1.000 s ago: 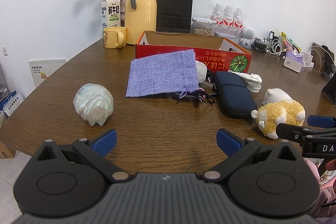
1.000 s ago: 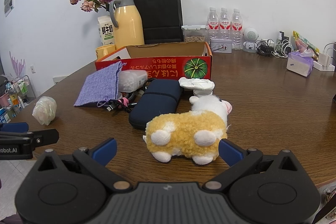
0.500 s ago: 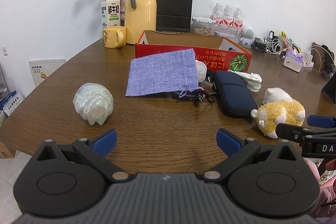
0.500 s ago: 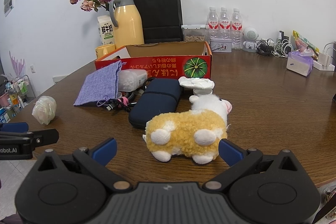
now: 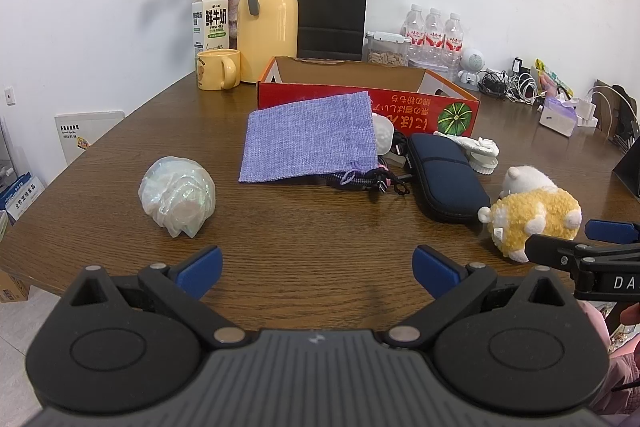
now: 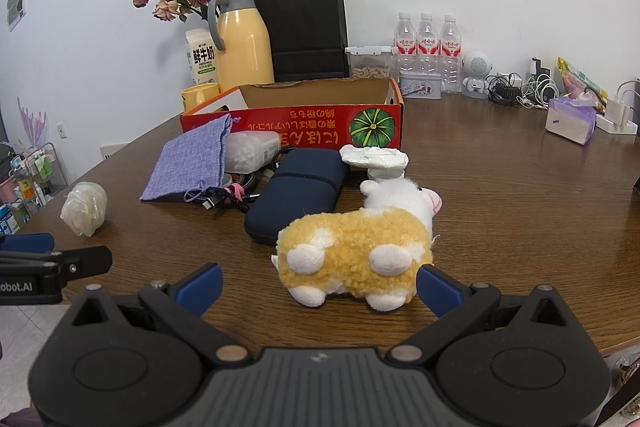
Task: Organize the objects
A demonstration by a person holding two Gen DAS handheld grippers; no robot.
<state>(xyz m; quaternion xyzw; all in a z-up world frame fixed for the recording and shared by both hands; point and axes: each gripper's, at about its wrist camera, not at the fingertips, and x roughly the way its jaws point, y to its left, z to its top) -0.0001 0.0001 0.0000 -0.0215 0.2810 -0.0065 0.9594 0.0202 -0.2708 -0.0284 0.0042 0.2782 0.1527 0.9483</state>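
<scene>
- Plush toy (image 6: pixel 356 255): yellow-and-white, lying on the wooden table (image 6: pixel 520 211) directly ahead of the right gripper (image 6: pixel 318 285); its rump sits just beside the right-hand blue pad.
- Right gripper: fingers spread wide, holding nothing.
- Left gripper (image 5: pixel 316 267): fingers likewise apart and empty, hovering over bare table near the front edge.
- Other loose items: 1 navy zip case (image 6: pixel 296 195), 1 purple cloth pouch (image 5: pixel 310 137), 1 iridescent wrapped bundle (image 5: pixel 178 195), 1 white folded piece (image 6: pixel 374 157) behind the toy.
- Red cardboard box (image 6: pixel 296 123): open-topped, behind the cluster (the likely destination, judged from the task).
- Risks: soft pile may compress and slip from a shallow pinch; a low approach could nudge the toy against the case; dark cords (image 5: pixel 372 183) under the pouch could snag and drag neighbours.
- Unclear: box interior hidden; objects beneath the pouch only partly visible; what the bundle holds cannot be made out.
</scene>
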